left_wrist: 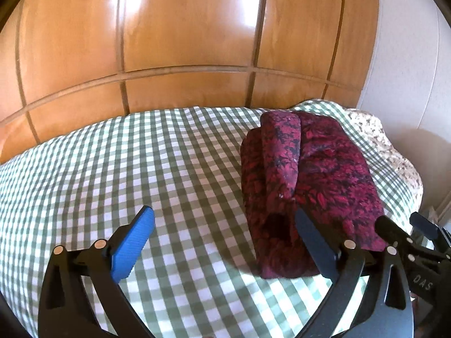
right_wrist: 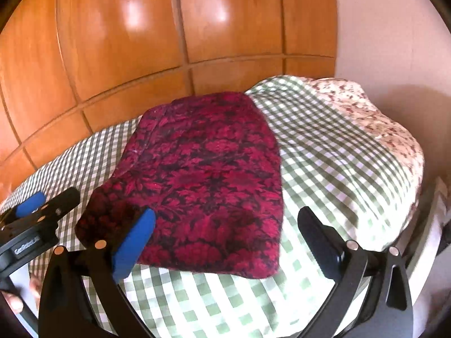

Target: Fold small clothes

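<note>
Jaws wide apart on left gripper [left_wrist: 225, 242] and right gripper [right_wrist: 225, 240], nothing between them, both just short of the garment's near edge. Folded dark-red floral cloth garment [right_wrist: 203, 174] flat on green-and-white checked bed cover [left_wrist: 112, 163], towards right side. Probably fold finished: back off straight, no snagging the near edge. Left view only: raised folded ridge along garment's left side. Right view only: smooth broad top, floral pillow [right_wrist: 375, 118] far right.
</note>
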### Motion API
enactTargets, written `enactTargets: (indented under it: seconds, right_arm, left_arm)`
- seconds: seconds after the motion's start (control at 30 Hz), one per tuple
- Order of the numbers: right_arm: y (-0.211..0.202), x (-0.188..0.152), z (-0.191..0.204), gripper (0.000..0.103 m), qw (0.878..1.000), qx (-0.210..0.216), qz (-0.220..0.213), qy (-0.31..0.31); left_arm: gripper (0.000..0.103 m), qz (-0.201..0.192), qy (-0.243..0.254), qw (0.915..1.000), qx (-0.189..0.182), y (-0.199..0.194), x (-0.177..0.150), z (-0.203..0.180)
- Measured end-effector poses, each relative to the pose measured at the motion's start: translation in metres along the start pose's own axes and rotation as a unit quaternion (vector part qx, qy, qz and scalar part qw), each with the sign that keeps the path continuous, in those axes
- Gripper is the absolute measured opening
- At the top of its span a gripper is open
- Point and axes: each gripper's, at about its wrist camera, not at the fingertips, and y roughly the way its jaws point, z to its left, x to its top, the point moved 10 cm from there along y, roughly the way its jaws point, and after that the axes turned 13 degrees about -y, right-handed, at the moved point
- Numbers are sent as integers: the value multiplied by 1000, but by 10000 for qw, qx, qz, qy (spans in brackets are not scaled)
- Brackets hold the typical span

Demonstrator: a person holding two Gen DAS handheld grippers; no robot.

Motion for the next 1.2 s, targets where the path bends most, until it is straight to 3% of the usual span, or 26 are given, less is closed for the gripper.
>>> enactTargets:
  seconds: [0.17,0.53,0.73,0.9,1.2]
  right_arm:
    - [-23,-4,5,101,9992,-350,-130,-125]
    - [-41,-17,15,101,9983,-502,-159,258]
    - [-41,-29,24,101,9983,-574,-18,-19]
    - [-46,-29,18,101,9969,-774,-69,100]
    - [-42,-27,19,101,9962,-858,-158,2]
  left_arm:
    - [99,-96,-67,9999,108,-18,-5,11]
    - [99,-405,31,9990,206,-50,-16,22]
    - [99,-444,-12,9980,445,-50,-21,36]
    - [99,-600,-60,9952,774,-50,-24,50]
    - [99,-626,-186,9950,762,-46,-29,49]
